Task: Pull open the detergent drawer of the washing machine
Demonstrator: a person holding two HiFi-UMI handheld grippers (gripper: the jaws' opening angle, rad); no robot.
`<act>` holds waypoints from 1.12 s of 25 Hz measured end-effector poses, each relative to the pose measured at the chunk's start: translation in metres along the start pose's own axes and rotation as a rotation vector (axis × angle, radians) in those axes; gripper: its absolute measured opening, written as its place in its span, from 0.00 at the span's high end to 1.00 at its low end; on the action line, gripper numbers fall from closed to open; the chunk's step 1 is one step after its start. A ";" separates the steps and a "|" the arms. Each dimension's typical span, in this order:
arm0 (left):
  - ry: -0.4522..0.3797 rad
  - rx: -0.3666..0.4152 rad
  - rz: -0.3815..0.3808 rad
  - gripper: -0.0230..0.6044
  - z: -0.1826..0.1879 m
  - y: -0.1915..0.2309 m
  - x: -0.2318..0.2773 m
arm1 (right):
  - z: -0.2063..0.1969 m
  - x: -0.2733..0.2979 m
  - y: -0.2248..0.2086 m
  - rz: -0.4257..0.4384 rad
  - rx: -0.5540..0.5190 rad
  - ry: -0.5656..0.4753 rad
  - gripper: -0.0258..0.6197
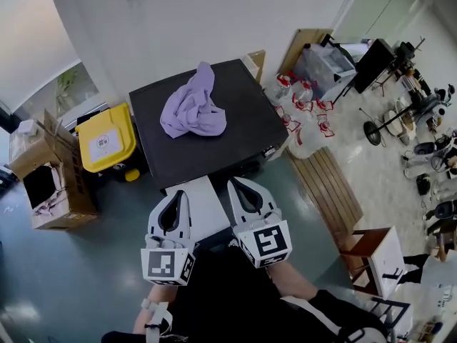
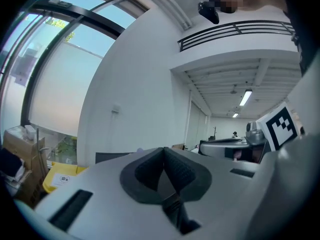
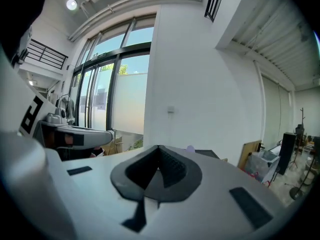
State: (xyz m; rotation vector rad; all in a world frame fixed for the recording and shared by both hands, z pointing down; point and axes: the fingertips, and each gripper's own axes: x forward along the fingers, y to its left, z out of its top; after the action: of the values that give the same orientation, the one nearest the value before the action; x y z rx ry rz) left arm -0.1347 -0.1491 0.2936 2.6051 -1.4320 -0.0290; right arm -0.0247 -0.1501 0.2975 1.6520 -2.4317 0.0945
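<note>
Detergent drawer: not made out in any view; it is judged to sit on the front face of the washing machine [image 1: 246, 116], which is hidden under the near edge of the black top at frame centre. A lavender cloth [image 1: 193, 109] is seen bunched on that top, toward its far side. A white panel [image 1: 198, 200] is noted just below the near edge; whether it belongs to the machine's front cannot be told. The left gripper [image 1: 173, 213] and right gripper [image 1: 250, 200] are held side by side at lower centre, either side of that panel and apart from the machine. Each is seen in its own view with pads [image 2: 181, 173] pressed together and nothing between them. A yellow bin [image 1: 107, 138] and a cardboard box [image 1: 46, 170] are set at left, with bags [image 1: 307, 113] and a slatted bench [image 1: 332, 191] at right. Risks, as judged: with jaws closed no handle can be taken until one gripper is opened. With the drawer unseen, the wrong edge could be caught. A skewed pull could bind the drawer, and a jolt could slide the cloth off.
</note>
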 end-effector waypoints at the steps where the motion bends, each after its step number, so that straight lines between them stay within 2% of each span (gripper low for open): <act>1: -0.009 0.004 0.007 0.93 0.004 -0.002 0.000 | 0.005 -0.002 -0.004 -0.001 -0.011 -0.012 0.95; 8: -0.090 0.040 0.054 0.93 0.043 -0.018 0.002 | 0.027 -0.015 -0.023 0.016 -0.032 -0.067 0.95; 14: -0.129 0.064 0.068 0.93 0.058 -0.031 0.006 | 0.041 -0.023 -0.034 0.021 -0.043 -0.102 0.95; 21: -0.150 0.071 0.063 0.93 0.062 -0.049 0.007 | 0.044 -0.032 -0.045 0.024 -0.049 -0.119 0.95; 28: -0.148 0.059 0.071 0.93 0.061 -0.049 0.008 | 0.046 -0.034 -0.046 0.032 -0.052 -0.136 0.95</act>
State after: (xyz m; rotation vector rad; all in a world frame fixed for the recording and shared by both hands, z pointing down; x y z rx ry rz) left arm -0.0949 -0.1386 0.2260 2.6460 -1.5967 -0.1760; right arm 0.0245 -0.1437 0.2434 1.6477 -2.5362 -0.0787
